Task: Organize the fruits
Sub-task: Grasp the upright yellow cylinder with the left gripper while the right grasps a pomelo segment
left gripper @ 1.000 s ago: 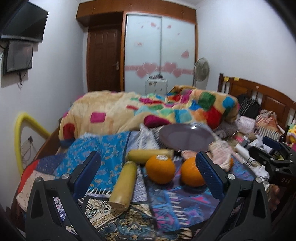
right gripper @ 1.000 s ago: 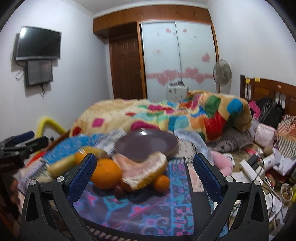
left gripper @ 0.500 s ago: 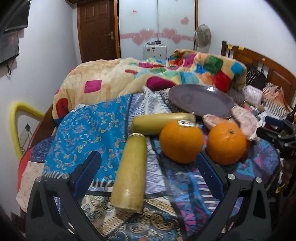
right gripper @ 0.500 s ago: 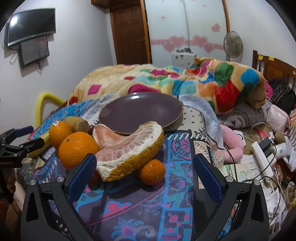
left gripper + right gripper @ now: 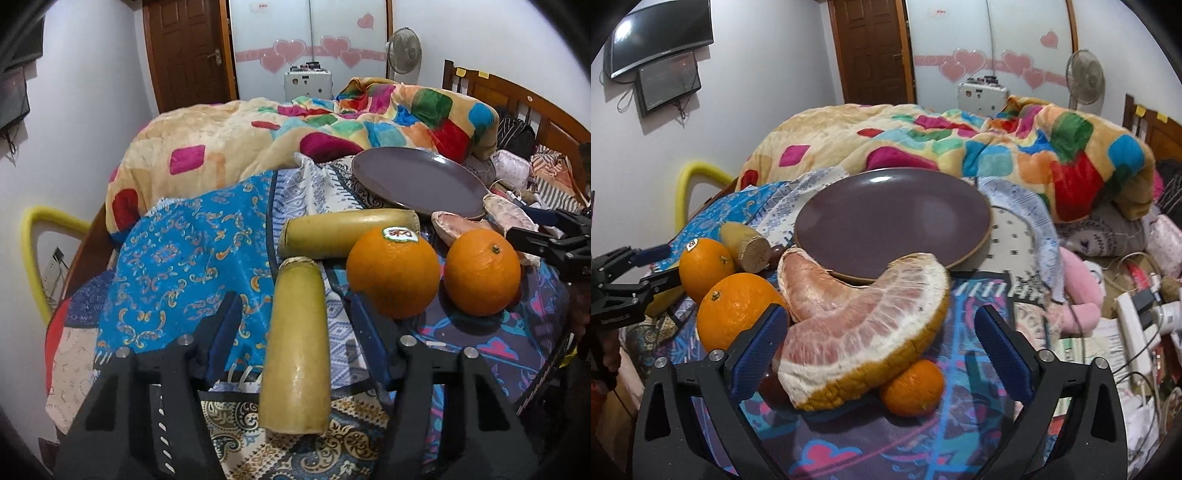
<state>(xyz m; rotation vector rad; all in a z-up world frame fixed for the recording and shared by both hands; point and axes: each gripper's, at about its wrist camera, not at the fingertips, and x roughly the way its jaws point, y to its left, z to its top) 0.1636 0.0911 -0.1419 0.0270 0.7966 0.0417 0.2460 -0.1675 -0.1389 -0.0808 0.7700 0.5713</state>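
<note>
My left gripper (image 5: pixel 297 328) is open, its jaws on either side of a yellow-green cane piece (image 5: pixel 297 343) lying on the patterned cloth. A second cane piece (image 5: pixel 347 230) lies crosswise behind it. Two oranges (image 5: pixel 393 271) (image 5: pixel 482 271) sit to the right. My right gripper (image 5: pixel 881 341) is open around a large pomelo wedge (image 5: pixel 864 332); a second wedge (image 5: pixel 809 284) lies behind it and a small mandarin (image 5: pixel 912 387) under its right end. The empty purple plate (image 5: pixel 894 218) sits beyond. The oranges (image 5: pixel 733 306) (image 5: pixel 705 260) show left.
A colourful quilt (image 5: pixel 295 125) is heaped behind the plate. Clutter, cables and a power strip (image 5: pixel 1134 325) lie to the right. A wooden headboard (image 5: pixel 517 96) stands far right. A yellow tube (image 5: pixel 33 251) is at the left. A dark round fruit (image 5: pixel 774 386) hides under the pomelo.
Both grippers have moved forward and down toward the fruit. The left jaws have narrowed around the near cane piece. The right jaws now flank the pomelo wedge.
</note>
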